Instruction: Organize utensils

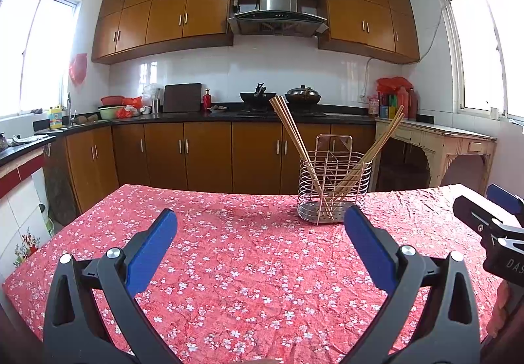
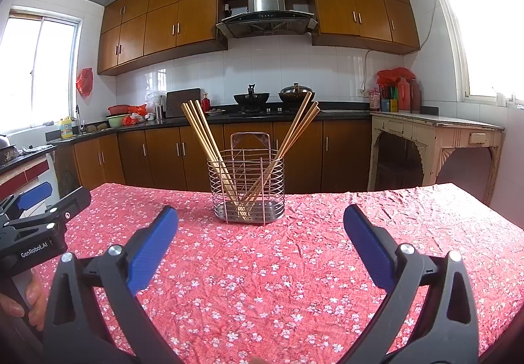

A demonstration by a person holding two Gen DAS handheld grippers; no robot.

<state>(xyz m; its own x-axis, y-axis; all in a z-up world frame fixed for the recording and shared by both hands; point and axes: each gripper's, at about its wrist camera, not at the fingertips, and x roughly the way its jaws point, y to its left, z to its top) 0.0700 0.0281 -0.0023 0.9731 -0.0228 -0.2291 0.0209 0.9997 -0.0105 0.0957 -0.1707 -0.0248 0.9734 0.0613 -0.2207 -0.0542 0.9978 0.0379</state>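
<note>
Red tablecloth (image 2: 294,265) with small white blossoms, silver wire holder (image 2: 246,187), tan, perhaps bamboo, chopsticks (image 2: 203,131), blue pads (image 2: 154,246).

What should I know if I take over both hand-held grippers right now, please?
Left hand-held gripper: open, holding nothing, above the tablecloth.
Right hand-held gripper: open, holding nothing, facing the wire utensil holder.
Chopsticks: one bundle leans left, another leans right, both standing in the holder.
Done: every chopstick in view is in the holder; none lie loose on the cloth.
Left: apparently nothing to pick up; perhaps gather the two bundles together.
</note>
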